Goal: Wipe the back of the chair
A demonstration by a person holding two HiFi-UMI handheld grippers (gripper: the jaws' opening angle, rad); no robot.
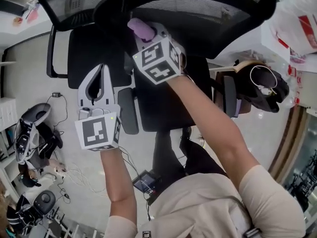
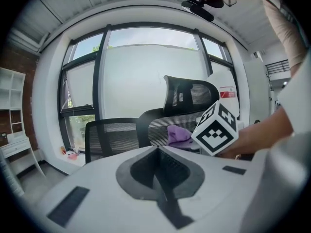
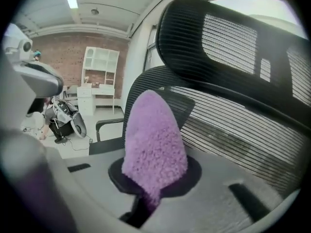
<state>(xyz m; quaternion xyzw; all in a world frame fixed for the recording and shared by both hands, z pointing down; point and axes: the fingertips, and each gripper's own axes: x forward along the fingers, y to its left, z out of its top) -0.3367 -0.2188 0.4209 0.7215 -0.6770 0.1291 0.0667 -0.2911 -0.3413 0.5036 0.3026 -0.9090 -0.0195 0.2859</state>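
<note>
Mesh chair back [image 3: 233, 125] sits just ahead and right of the right gripper [image 1: 148, 36], jaws pinching a fluffy purple cloth [image 3: 154, 144]. Left gripper [image 1: 101, 76] beside it, jaws pressed together, holding nothing.

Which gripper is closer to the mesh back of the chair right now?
Right. The right gripper, shut on the purple cloth, is close up to the mesh back; the left gripper, shut and empty, is lower and to its left, clear of it.
</note>
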